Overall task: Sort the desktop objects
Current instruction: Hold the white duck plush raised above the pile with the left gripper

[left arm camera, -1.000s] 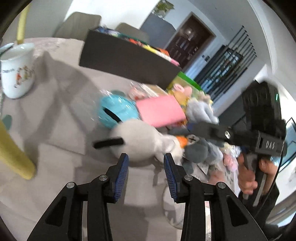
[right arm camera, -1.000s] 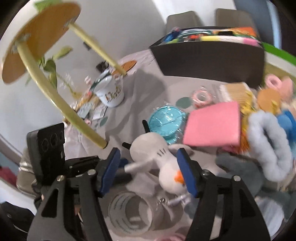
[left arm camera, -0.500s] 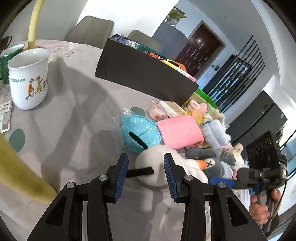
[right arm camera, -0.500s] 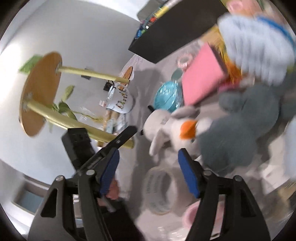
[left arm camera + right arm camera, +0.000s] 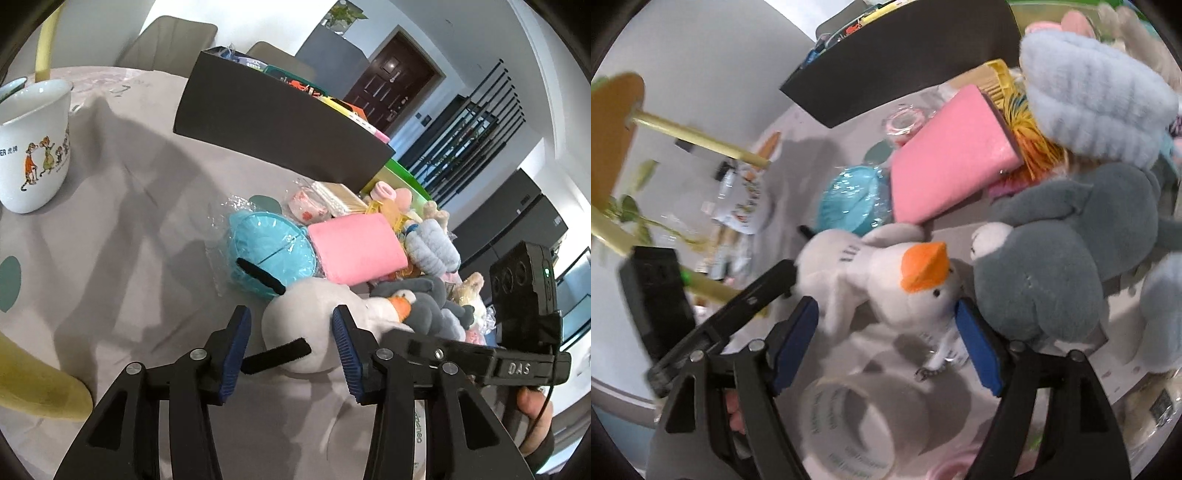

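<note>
You are bracketing the white plush duck (image 5: 886, 280) on the table (image 5: 129, 229), at 6 o'clock of the pink pad (image 5: 945, 162). Left hand-held gripper (image 5: 291, 350) is opening around its rear; right hand-held gripper (image 5: 886, 339) is opening, pads flanking the head, not pressing. Keep clear of the grey plush (image 5: 1052, 258) at 3 o'clock.

a home, the dining area by the look of it — cloth-covered table (image 5: 147, 206), padded chairs (image 5: 166, 44) behind, a dark front door (image 5: 391, 85), stair railing (image 5: 465, 136) — and a cartoon mug (image 5: 33, 144).
</note>
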### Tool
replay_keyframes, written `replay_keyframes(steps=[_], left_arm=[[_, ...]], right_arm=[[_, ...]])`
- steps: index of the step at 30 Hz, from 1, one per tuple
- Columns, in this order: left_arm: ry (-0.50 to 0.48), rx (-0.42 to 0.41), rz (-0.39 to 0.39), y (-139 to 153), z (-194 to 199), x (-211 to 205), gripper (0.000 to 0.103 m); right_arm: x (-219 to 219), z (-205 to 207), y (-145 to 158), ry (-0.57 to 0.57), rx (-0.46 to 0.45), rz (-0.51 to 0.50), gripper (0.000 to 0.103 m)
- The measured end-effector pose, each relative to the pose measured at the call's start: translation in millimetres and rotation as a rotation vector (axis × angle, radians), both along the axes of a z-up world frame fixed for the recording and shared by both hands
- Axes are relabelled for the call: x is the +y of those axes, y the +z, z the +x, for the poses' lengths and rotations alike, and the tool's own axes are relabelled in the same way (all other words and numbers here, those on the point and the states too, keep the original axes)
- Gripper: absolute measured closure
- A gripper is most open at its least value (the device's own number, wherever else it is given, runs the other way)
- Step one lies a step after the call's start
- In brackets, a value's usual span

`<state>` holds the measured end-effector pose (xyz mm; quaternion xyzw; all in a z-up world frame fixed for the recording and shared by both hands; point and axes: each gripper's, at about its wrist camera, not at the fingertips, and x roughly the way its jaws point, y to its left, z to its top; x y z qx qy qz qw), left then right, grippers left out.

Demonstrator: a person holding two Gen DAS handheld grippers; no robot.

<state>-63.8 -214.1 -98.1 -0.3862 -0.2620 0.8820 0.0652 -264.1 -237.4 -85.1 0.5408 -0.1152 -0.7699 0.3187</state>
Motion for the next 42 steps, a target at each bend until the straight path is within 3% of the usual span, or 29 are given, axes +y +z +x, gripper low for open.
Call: replay_keyframes(steps=[6,10,20,29,34,38,42], left_arm=[[-0.047,-0.009,0.021,-3.1,4.2,2.7,0.055],[-0.079,-0.024,0.033,-10.0,1.2,10.0,0.05],[-0.083,0.012,-0.099,2.7,6.8,25.8,0.05],[-0.043,-0.013,-0.03,-3.2,5.3,1.9,0.05],[-0.034,-0.041,-0.035,-7.1,2.0,1.6,0.035],[-0.039,-0.04,0.005,-10.7,-1.5,0.1,0.035],[-0.088,-0.028,-0.027,-10.3,-5.5,13.6,0.035]], right_arm=[[-7.9,-4.3,-2.9,-0.024,0.009,0.035,0.023],[-10.0,-11.5,-6.1,-0.011,0.006,0.024,0.016],[-11.3,-12.4,-4.1,0.013,0.021,0.003,0.033],[-2.5,-15.8,-6.7,-0.006,-0.016,-0.023,0.032],[-6.4,-19.2,-5.5,-0.04,-0.019,-0.022,0.029],[-13.9,-27.1,-9.3,-0.07,-0.026,-0.014,0.021],[-23.6,-28.1,-11.4,-0.045,-0.027,-0.035,0.022]])
